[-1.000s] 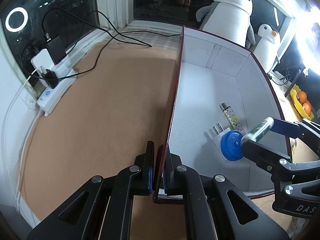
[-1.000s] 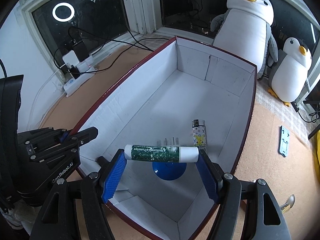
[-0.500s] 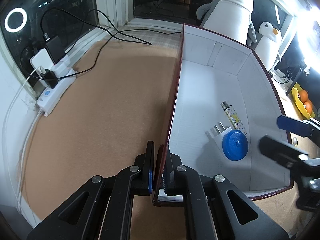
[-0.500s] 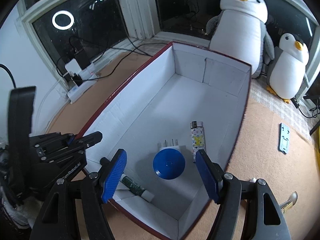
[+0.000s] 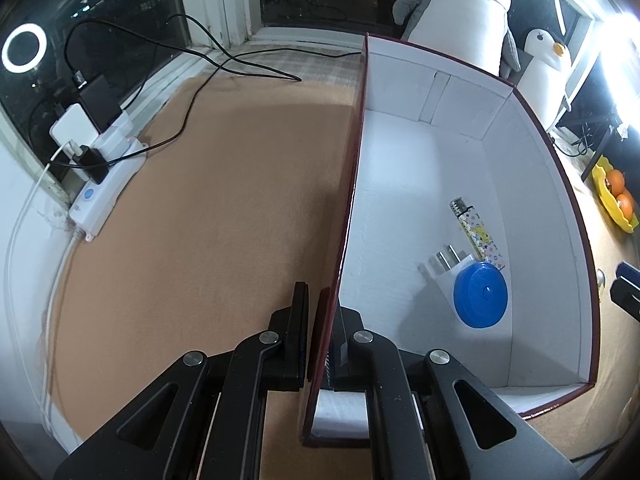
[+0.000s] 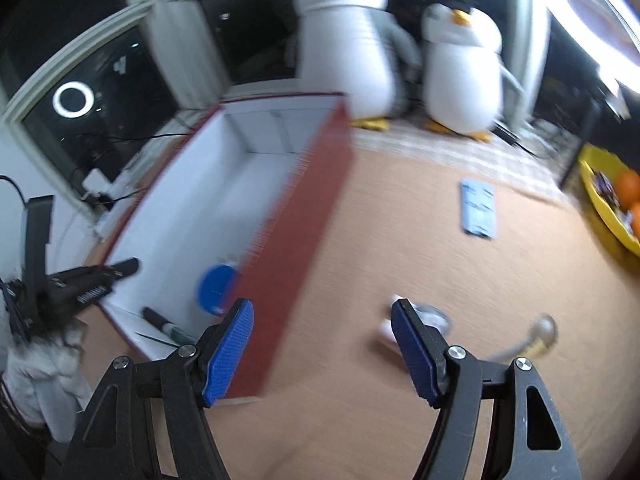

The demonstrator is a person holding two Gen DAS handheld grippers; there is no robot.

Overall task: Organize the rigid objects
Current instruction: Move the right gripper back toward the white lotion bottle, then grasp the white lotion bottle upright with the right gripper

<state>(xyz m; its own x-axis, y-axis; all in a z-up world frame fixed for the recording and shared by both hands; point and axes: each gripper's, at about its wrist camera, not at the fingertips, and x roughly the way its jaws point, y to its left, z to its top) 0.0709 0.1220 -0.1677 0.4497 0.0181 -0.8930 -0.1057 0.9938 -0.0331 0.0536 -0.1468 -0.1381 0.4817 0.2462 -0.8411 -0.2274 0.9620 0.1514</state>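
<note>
- The left gripper (image 5: 320,312) is closed narrowly on the near left wall of the box (image 5: 352,184): one finger lies outside the dark red face, the other inside against the white lining. The wall edge runs straight ahead of the fingers.
- The right gripper (image 6: 322,342) stands wide apart with nothing between its blue pads (image 6: 230,344). It hangs over the tan table (image 6: 400,240), just beyond the box's right outer wall.
- Box contents, seen ahead and to the right of the left gripper: one blue round lid (image 5: 480,294), one white plug adapter (image 5: 446,268) touching the lid and partly under it, and one patterned lighter (image 5: 476,234) just beyond them.
- In the right wrist view one green-and-white tube (image 6: 164,326) lies in the box's near corner, to the left of the left pad. The view is blurred by motion.
- On the table just ahead of the right pad: one small pale object (image 6: 424,320), too blurred to identify, and one spoon-like metal item (image 6: 536,334) further right.
- One flat blue packet (image 6: 478,208) lies well ahead of the right gripper.
- One yellow bowl (image 6: 600,208) with oranges sits at the far right.
- Two plush penguins (image 6: 344,40) stand beyond the box.
- One white power strip (image 5: 104,196) with chargers lies far left of the left gripper.
</note>
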